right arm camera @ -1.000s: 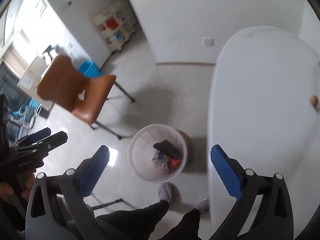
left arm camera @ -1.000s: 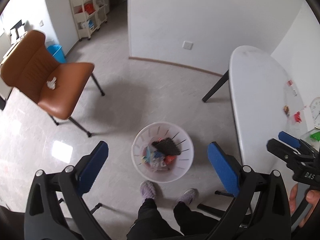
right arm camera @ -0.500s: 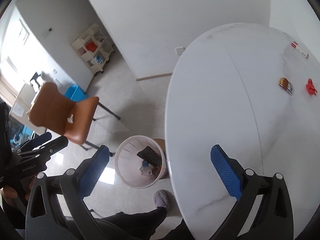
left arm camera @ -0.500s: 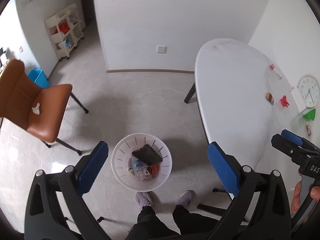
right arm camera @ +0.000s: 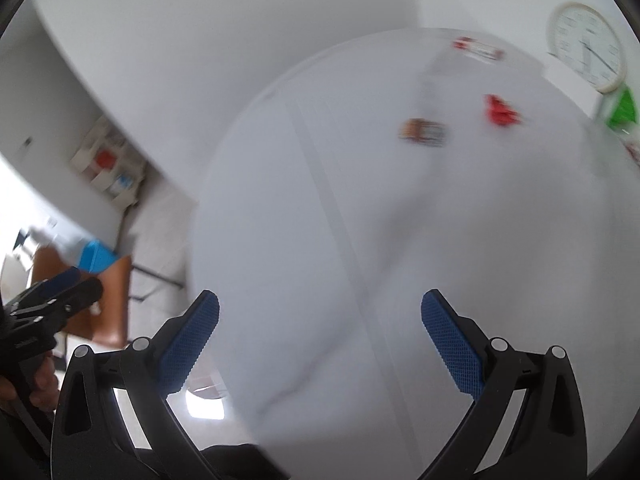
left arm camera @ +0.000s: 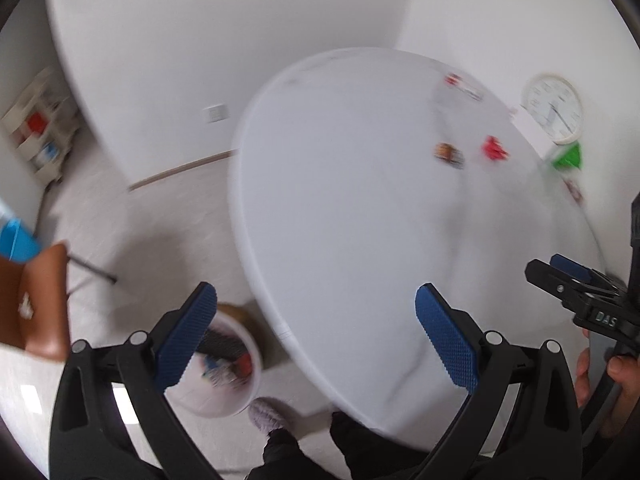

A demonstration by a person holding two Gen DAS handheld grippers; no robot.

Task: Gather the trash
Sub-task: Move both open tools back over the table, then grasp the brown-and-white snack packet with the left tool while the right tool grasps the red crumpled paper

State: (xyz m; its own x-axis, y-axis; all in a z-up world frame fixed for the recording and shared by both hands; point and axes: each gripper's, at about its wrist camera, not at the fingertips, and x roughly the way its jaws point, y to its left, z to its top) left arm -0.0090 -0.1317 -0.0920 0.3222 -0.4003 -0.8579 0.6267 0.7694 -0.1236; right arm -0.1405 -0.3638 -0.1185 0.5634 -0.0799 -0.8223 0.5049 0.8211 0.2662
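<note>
Both frames are smeared with motion blur. The left gripper (left arm camera: 316,320) has its blue-padded fingers (left arm camera: 446,344) spread wide with nothing between them, hanging over the near edge of the white oval worktop (left arm camera: 360,220). The right gripper (right arm camera: 320,328) is the same story: fingers (right arm camera: 452,344) wide apart, empty, above the worktop (right arm camera: 320,240).

Far ahead of both sets of fingers, toward the right, the trash sits on the worktop: a small brown-and-white wrapper (left arm camera: 449,154) and, just beside it, a crumpled red scrap (left arm camera: 495,149). From the right wrist they show as the wrapper (right arm camera: 424,131) and the red scrap (right arm camera: 501,111), both well ahead of the fingertips. Beyond them lies a red-and-white strip (right arm camera: 478,49), too blurred to identify.

A white wall clock (left arm camera: 554,108) leans at the far right, with something green (left arm camera: 568,158) just below it.

Down by the left gripper's left finger, on the floor, the white waste bin (left arm camera: 224,376) shows dark and coloured bits inside, partly hidden behind the blue pad. A grey slipper (left arm camera: 268,414) stands just beside the bin. A brown chair (left arm camera: 36,304) sits off to the left.
</note>
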